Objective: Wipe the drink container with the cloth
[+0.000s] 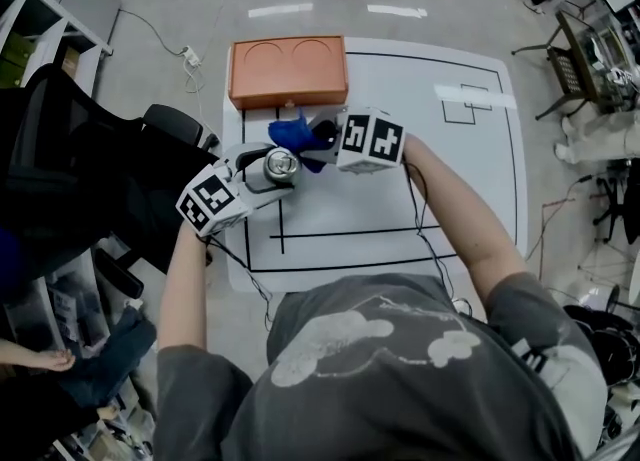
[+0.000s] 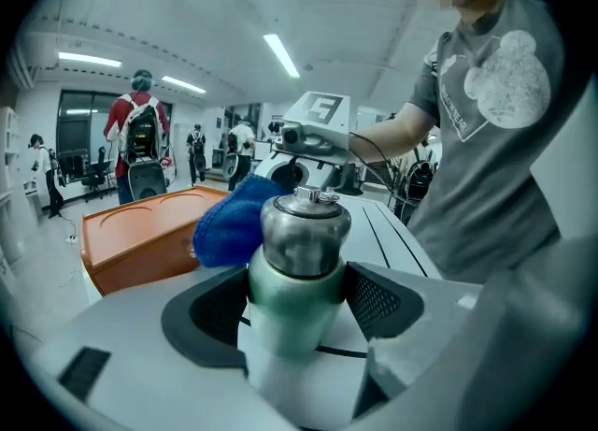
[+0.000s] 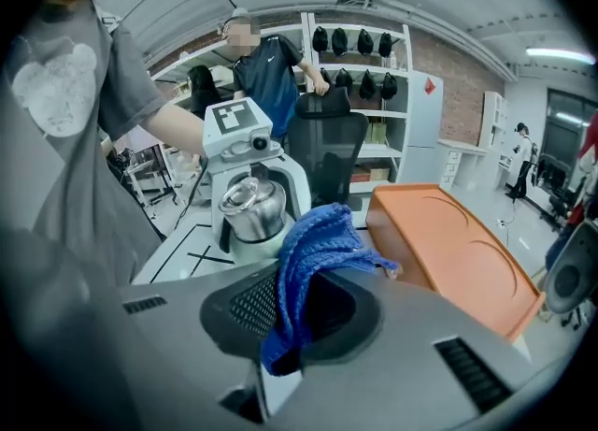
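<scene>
L gripper [image 1: 272, 173] comes in from lower left on an extended forearm, angled down, jaws clamped round the green body of the drink container [image 2: 297, 261], steel cap up. R gripper [image 1: 322, 145] reaches across from the right w/ elbow bent, pointing left, jaws pinched on the blue cloth [image 3: 308, 261]. Cloth bunches just beside the container's top; contact can't be told. Both sit over the white mat [image 1: 450, 189], near the orange tray [image 1: 288, 71].
</scene>
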{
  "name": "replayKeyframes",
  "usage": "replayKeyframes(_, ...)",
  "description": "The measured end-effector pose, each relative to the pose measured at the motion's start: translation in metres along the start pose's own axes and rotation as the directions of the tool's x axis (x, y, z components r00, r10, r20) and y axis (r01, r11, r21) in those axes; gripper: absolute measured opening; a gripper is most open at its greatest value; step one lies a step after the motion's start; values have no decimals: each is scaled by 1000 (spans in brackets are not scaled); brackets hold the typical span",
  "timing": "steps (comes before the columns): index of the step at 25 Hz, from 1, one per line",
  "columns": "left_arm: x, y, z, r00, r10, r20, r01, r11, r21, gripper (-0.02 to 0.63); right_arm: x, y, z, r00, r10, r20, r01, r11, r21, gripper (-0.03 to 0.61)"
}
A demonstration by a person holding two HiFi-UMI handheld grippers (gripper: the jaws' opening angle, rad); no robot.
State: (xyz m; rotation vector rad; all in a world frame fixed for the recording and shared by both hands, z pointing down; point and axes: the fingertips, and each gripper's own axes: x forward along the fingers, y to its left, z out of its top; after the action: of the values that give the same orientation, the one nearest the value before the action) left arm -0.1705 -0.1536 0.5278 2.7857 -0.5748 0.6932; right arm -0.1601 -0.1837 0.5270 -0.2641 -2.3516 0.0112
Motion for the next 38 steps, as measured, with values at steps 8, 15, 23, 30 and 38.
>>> replayKeyframes(8, 0, 2, 1, 1000, -6, 15, 6, 1000, -3, 330, 26, -3, -32, 996, -7, -86, 12, 998, 54, 40)
replayKeyframes(15, -1, 1, -3, 999, 49, 21, -48, 997, -59, 330, 30, -1, -38, 995, -45, -91, 51, 996, 73, 40)
replayKeyframes(23, -9, 2, -9, 964, 264, 19, -252, 939, -235, 330, 19, 4, -37, 990, -131, -56, 136, 986, 100, 41)
replayKeyframes(30, -29, -2, -5, 849, 524, 68, -449, 784, -430, 330, -10, 16, -36, 979, -203, -11, 203, 976, 76, 41)
replayKeyframes(38, -24, -27, 5, 682, 731, -23, -622, 563, -544, 330, -36, 30, -32, 965, -254, 70, 250, 966, 65, 41)
